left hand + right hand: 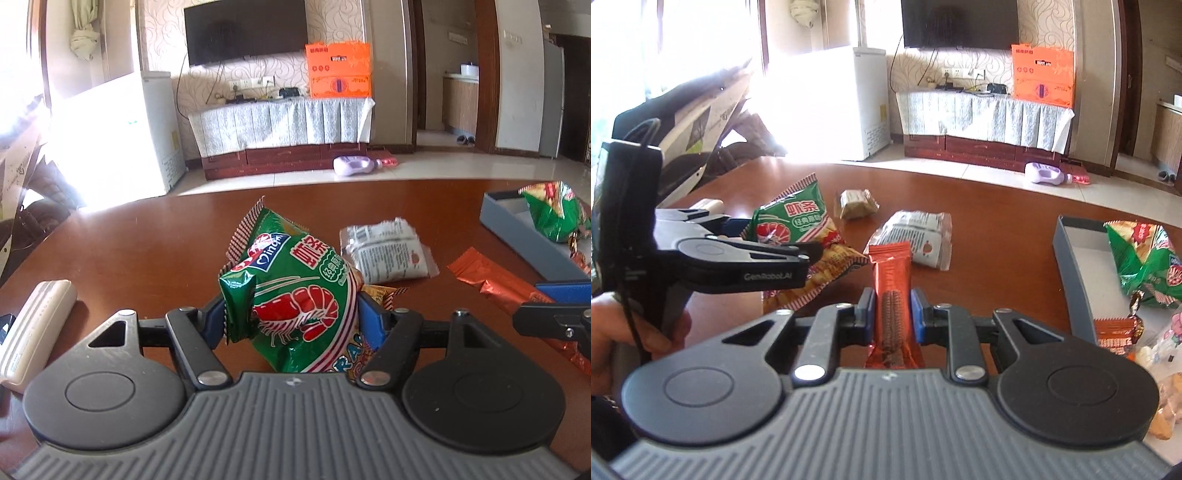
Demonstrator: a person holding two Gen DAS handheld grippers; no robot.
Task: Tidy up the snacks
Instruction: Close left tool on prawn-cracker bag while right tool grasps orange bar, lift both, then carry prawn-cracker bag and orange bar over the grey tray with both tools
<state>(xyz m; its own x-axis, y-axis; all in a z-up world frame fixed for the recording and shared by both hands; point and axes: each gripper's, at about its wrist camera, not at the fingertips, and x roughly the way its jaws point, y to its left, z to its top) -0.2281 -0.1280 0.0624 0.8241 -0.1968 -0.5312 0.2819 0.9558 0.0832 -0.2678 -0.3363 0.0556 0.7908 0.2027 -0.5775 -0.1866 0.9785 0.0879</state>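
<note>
Above the bare brown table [147, 236], left gripper [291, 314] clasping shrimp-chip bag [295, 295], right gripper [893, 314] clamping orange wafer pack [891, 280].

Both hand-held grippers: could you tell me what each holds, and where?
Left hand-held gripper clamps the green shrimp-chip bag across its lower middle. Right hand-held gripper pinches the orange wafer packet across its lower half.

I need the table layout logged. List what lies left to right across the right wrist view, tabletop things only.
left gripper → green shrimp-chip bag → brown packet → orange wafer bar → white packet → grey box → second green bag
</note>
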